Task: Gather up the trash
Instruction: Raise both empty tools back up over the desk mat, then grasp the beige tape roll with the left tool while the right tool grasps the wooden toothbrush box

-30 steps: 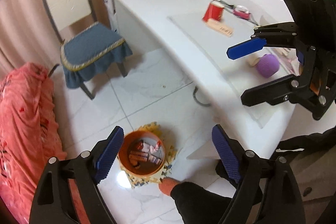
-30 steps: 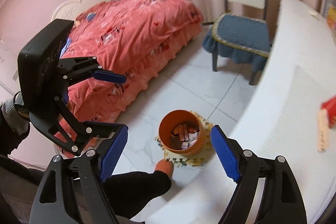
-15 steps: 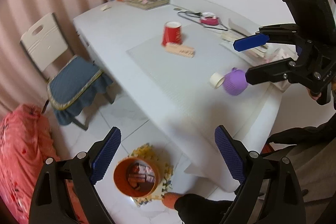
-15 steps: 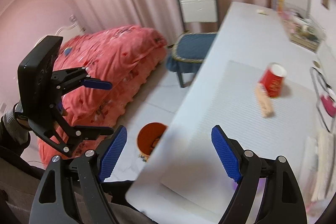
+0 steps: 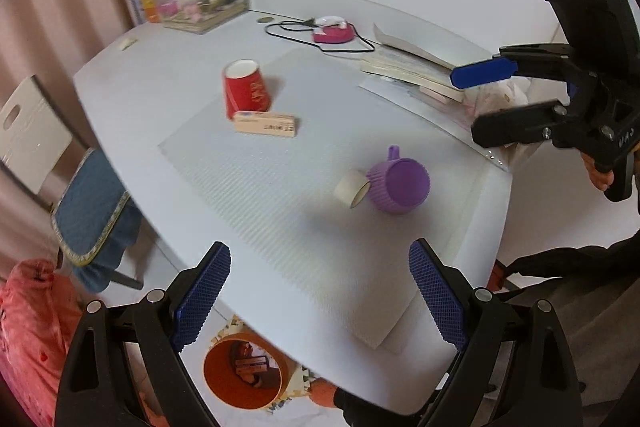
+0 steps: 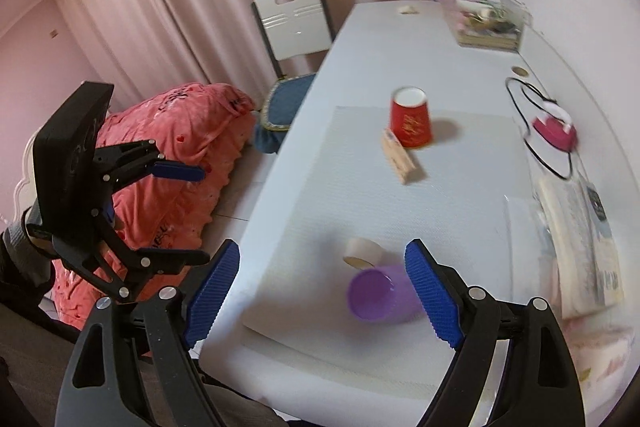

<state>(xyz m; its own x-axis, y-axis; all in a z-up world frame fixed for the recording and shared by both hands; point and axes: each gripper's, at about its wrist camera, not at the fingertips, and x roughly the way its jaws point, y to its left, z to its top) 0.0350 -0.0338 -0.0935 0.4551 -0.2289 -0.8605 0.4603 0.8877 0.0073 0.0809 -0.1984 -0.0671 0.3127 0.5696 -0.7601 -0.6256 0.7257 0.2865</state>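
Left wrist view: left gripper (image 5: 320,291) spread wide with nothing between its blue pads, hanging over the near edge of the white table (image 5: 168,75). On the grey mat (image 5: 256,187) at the table's middle, near its near right corner, a purple cup (image 5: 400,185) lying on its side, touching a small roll of tape (image 5: 352,190). Further toward the far left corner of the mat, a red paper cup (image 5: 246,89) standing upside down, just beside a small tan box (image 5: 266,124) lying flat. On the floor under the near edge, an orange bin (image 5: 242,371) with trash already inside, standing on a puzzle mat (image 5: 298,379). At the right side, right gripper (image 5: 486,103), jaws opening, nothing between them. Right wrist view: right gripper (image 6: 322,291) above the near edge of the table (image 6: 376,39), purple cup (image 6: 374,295) and roll of tape (image 6: 362,251) seen between its pads but not touched. At the left, over the pink bed cover (image 6: 172,155), left gripper (image 6: 192,215), also wide apart. Blue chair (image 6: 280,107) at the far left edge.
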